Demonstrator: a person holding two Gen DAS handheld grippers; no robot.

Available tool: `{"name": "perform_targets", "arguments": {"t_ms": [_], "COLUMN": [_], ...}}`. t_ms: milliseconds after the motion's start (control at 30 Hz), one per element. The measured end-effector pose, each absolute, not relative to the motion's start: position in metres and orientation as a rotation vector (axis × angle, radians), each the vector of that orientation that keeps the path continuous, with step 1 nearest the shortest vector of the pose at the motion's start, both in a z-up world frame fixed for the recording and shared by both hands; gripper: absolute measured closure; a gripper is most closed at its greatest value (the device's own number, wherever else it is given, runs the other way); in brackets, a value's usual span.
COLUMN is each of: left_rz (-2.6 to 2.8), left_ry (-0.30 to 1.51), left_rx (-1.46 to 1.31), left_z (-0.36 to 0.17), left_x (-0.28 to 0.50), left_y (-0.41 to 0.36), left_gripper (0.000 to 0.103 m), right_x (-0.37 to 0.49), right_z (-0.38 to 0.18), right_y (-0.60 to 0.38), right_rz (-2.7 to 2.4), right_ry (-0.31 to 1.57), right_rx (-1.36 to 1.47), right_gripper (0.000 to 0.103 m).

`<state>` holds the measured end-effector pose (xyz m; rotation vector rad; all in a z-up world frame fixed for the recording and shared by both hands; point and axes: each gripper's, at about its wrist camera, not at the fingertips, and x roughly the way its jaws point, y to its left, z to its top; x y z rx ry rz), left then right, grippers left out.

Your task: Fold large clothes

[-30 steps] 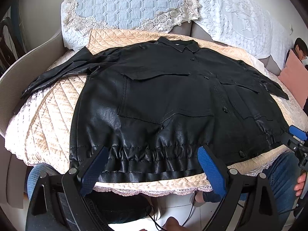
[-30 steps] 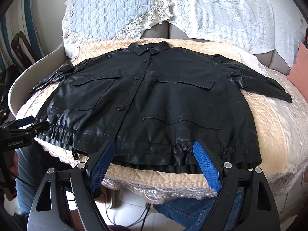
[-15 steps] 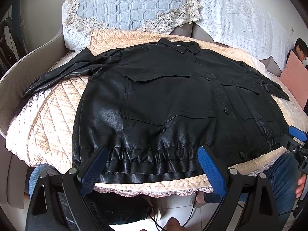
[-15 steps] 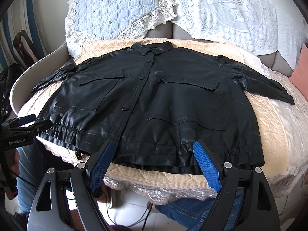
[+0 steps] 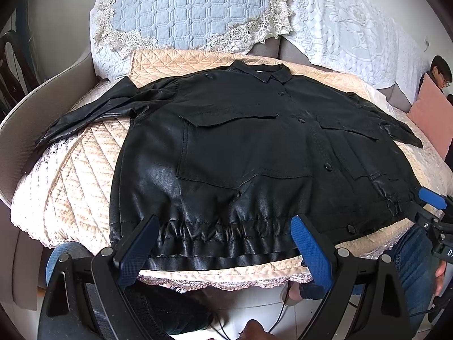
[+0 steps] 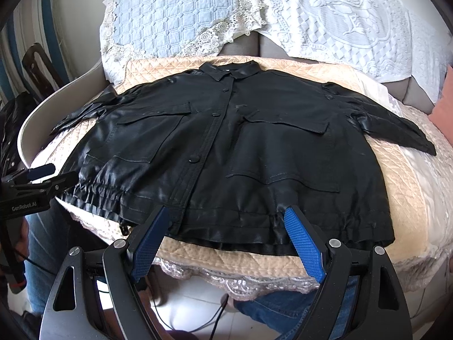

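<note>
Left wrist view, jacket: a large black jacket [image 5: 243, 153] lies flat and buttoned, front up, on a sofa seat covered in a quilted beige cover [image 5: 76, 187]; collar toward the back edge, gathered hem along the front edge.
Left wrist view, sleeves: one sleeve [image 5: 93, 116] trails toward the seat's far left corner; the other runs off toward the right edge.
Left wrist view, left gripper: the left gripper [image 5: 226, 243] has its blue-padded fingers spread wide, hovering just off the front edge over the hem, holding nothing.
Left wrist view, background: a pale blue quilted cushion [image 5: 192, 11] leans on the backrest; a person [image 5: 440, 73] sits at far right.
Right wrist view, jacket: the same garment [image 6: 232, 153] fills the seat, hem nearest the camera.
Right wrist view, right gripper: the right gripper [image 6: 226, 240] is spread open and empty, just short of the hem near the button placket.
Right wrist view, other tool: the left gripper [image 6: 42, 175] shows at the left edge beside the hem corner.
Handling: the shiny, leather-like fabric looks soft but fairly heavy and slippery.
Where to hold: the bunched hem corners or shoulder seams seem the surest grip, pinching both layers.
</note>
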<state>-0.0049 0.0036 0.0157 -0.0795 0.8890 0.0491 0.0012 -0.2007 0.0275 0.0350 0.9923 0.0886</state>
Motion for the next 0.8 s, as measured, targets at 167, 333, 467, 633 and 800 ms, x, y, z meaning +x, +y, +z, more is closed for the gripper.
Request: {"name": "perform_targets", "arguments": {"t_ms": [167,333,467,633,800], "left_rz": [0.053,0.043,0.04,0.042,0.038], "left_ry": [0.873,0.847,0.834,0.842,0.855], "left_rx": [-0.089,-0.105,-0.1,-0.101,-0.098], "left_z": [0.017,0.018,0.018,0.018,0.018], "left_x": [-0.006,-0.007,-0.006,-0.001,0.008], "left_y": [0.008,0.01,0.009,0.005,0.002], "left_gripper": [0.008,0.008,0.008,0.008,0.008], "right_x": [0.003,0.003,0.003,0.007,0.013], "right_z": [0.03,0.034,0.037,0.039,0.036], "right_y": [-0.195,-0.193,-0.193,-0.198,-0.205], "right_rz": [0.088,0.088,0.083,0.087,0.081], "right_ry": [0.99,0.991,0.992,0.993,0.988], "right_rx": [0.027,0.017,0.021,0.016,0.034], "right_gripper": [0.019,0.019,0.019,0.019,0.019]}}
